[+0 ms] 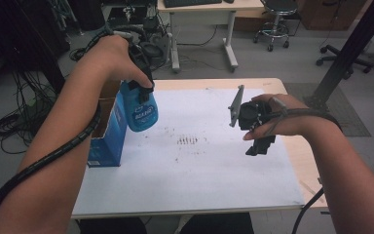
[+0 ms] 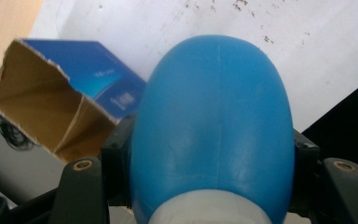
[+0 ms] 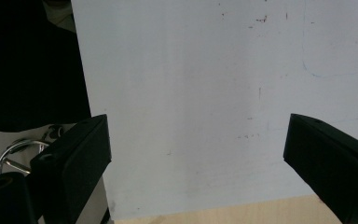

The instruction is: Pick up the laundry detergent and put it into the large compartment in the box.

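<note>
Overhead, the high view has the left gripper (image 1: 143,90) raised over the table's (image 1: 195,195) left edge, its fingers clamped on a blue bottle (image 1: 140,109) that hangs below them, clear of the table; bottle carries a lighter label on its side; directly beside and under it stands an open blue carton (image 1: 108,136), brown inside, at the left rim of the white sheet (image 1: 199,165) that covers most of the table; right gripper (image 1: 259,146) held above the right part of the sheet, well apart from the bottle, with its grey plate (image 1: 235,105) standing up on the side toward the bottle; a patch of small dark marks (image 1: 187,140) lies on the sheet between the two grippers. Left gripper view: blue bottle (image 2: 214,126) seen end-on between the two black fingers (image 2: 116,158), both pressed against its sides; pale band at the lower end of the bottle, by the gripper body; open mouth of the carton (image 2: 42,107) lies up and to the left, with the white sheet (image 2: 307,56) beyond. Right gripper view: fingers (image 3: 81,154) stand wide apart with nothing between them; white sheet (image 3: 196,107) beneath, with a strip of bare table (image 3: 223,217) wood at the bottom edge.
</note>
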Demonstrator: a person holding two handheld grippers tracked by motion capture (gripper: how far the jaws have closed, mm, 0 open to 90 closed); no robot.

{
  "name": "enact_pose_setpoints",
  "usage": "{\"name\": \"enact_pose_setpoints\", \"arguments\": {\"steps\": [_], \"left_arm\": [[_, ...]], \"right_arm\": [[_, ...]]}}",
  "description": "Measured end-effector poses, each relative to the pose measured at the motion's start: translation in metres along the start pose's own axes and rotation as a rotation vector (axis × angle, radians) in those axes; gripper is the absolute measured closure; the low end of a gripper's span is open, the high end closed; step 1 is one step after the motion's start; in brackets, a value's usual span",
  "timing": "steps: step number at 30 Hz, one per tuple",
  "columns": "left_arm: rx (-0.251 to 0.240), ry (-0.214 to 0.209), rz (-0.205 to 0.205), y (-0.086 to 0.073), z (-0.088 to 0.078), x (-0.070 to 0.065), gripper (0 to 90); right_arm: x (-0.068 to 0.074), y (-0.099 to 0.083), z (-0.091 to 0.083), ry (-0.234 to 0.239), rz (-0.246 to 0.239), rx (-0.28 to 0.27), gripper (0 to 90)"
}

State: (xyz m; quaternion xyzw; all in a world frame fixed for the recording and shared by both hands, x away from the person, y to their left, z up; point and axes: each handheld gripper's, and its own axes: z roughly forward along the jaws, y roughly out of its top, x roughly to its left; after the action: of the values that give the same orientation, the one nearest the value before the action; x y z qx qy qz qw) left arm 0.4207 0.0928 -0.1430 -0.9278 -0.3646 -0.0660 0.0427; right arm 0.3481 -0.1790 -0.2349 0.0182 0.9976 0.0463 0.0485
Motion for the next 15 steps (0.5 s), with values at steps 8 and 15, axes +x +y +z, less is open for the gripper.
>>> {"name": "enact_pose_setpoints", "arguments": {"steps": [8, 15], "left_arm": [[0.018, -0.013, -0.135, -0.008, -0.015, 0.010, 37.5], [0.026, -0.021, -0.253, -0.019, -0.031, 0.022, 37.5]], "right_arm": [[0.001, 0.001, 0.000, -0.001, -0.002, -0.005, 7.3], [0.002, 0.003, -0.001, -0.006, -0.010, -0.007, 7.3]]}}
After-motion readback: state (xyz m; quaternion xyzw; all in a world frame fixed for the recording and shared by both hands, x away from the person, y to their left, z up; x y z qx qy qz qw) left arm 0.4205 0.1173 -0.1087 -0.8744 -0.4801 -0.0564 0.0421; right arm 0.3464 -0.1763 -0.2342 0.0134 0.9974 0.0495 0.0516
